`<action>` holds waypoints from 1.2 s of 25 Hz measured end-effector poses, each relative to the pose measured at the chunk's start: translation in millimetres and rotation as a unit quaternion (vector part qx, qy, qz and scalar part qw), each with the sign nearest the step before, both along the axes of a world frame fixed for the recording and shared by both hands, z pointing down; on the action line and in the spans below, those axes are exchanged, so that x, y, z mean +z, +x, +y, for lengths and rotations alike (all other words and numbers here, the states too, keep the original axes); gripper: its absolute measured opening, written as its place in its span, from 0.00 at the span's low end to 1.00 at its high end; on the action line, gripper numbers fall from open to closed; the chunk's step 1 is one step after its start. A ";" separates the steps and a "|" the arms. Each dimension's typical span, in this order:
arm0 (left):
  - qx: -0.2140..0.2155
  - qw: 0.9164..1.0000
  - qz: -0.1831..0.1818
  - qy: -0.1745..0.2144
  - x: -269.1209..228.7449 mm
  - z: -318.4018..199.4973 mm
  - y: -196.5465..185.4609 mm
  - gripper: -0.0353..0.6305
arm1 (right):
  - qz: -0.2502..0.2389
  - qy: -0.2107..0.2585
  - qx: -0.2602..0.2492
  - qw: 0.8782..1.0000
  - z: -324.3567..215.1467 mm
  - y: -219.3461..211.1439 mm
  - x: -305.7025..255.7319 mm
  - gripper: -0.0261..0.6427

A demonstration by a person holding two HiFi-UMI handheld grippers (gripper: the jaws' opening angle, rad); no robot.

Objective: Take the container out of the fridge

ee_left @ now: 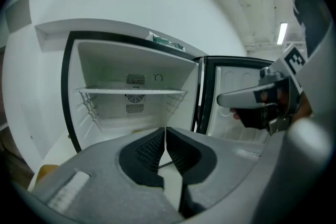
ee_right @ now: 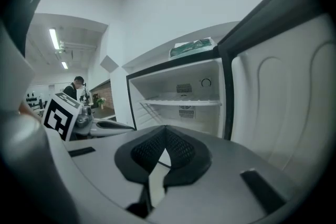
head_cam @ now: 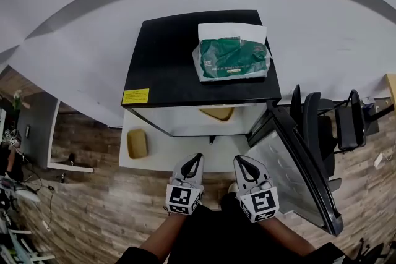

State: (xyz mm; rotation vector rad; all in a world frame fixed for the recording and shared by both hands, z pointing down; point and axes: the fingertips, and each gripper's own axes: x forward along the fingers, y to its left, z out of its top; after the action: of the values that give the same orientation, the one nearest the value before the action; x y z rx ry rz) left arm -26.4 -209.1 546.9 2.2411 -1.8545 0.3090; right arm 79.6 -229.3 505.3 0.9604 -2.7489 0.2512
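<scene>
clearly left gripper [ee_left: 166, 132], right gripper [ee_right: 166, 130] closed, empty.

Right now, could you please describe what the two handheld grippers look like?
The left gripper and right gripper match: light grey, wedge-shaped bodies tapering to two jaws lined with black ribbed pads. Each carries a white cube with black square markers at its rear, the left cube and the right cube. No cables show.

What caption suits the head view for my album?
Left gripper and right gripper, jaws shut, face an open fridge with a green packet on top.
</scene>
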 end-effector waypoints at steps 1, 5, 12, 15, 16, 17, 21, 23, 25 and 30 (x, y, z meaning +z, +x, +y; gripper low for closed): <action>0.001 1.000 -0.010 -0.004 4.8 -5.3 0.2 0.08 | 0.001 -0.001 -0.005 1.000 -1.0 1.1 1.5 0.04; 0.026 0.998 -0.054 -0.018 25.1 -31.7 2.6 0.08 | 0.006 -0.005 -0.003 1.000 -7.5 8.1 9.1 0.04; 0.048 0.993 -0.090 -0.057 58.2 -69.4 -14.2 0.08 | -0.018 -0.042 0.022 0.999 0.7 11.2 8.2 0.04; 0.070 0.987 -0.119 -0.080 81.0 -86.2 -16.2 0.08 | -0.011 -0.041 0.029 0.999 -1.6 12.0 14.0 0.04; 0.077 0.985 -0.130 -0.086 86.6 -90.8 -17.2 0.09 | -0.010 -0.044 0.034 0.998 -2.3 12.4 16.0 0.04; 0.084 0.982 -0.140 -0.092 91.4 -95.3 -18.4 0.13 | -0.010 -0.045 0.038 0.998 -2.3 12.8 17.1 0.04; 0.125 0.969 -0.185 -0.107 108.8 -119.1 -22.2 0.25 | -0.004 -0.044 0.044 0.998 -4.0 12.4 20.0 0.04; 0.156 0.957 -0.220 -0.104 116.1 -130.2 -20.4 0.26 | 0.000 -0.045 0.046 0.998 -3.4 12.4 21.6 0.04; 0.190 0.943 -0.252 -0.102 124.7 -140.4 -17.9 0.26 | 0.001 -0.044 0.054 0.998 -3.2 13.9 22.3 0.04; 0.261 0.902 -0.319 -0.129 155.7 -155.5 -19.1 0.28 | 0.003 -0.050 0.077 0.996 -5.5 16.6 27.0 0.04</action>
State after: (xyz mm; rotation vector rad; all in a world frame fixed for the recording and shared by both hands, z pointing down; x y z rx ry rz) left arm -45.5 -364.6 702.6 2.5796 -1.2529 1.4348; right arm 96.2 -234.7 532.3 1.1452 -2.6315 0.4052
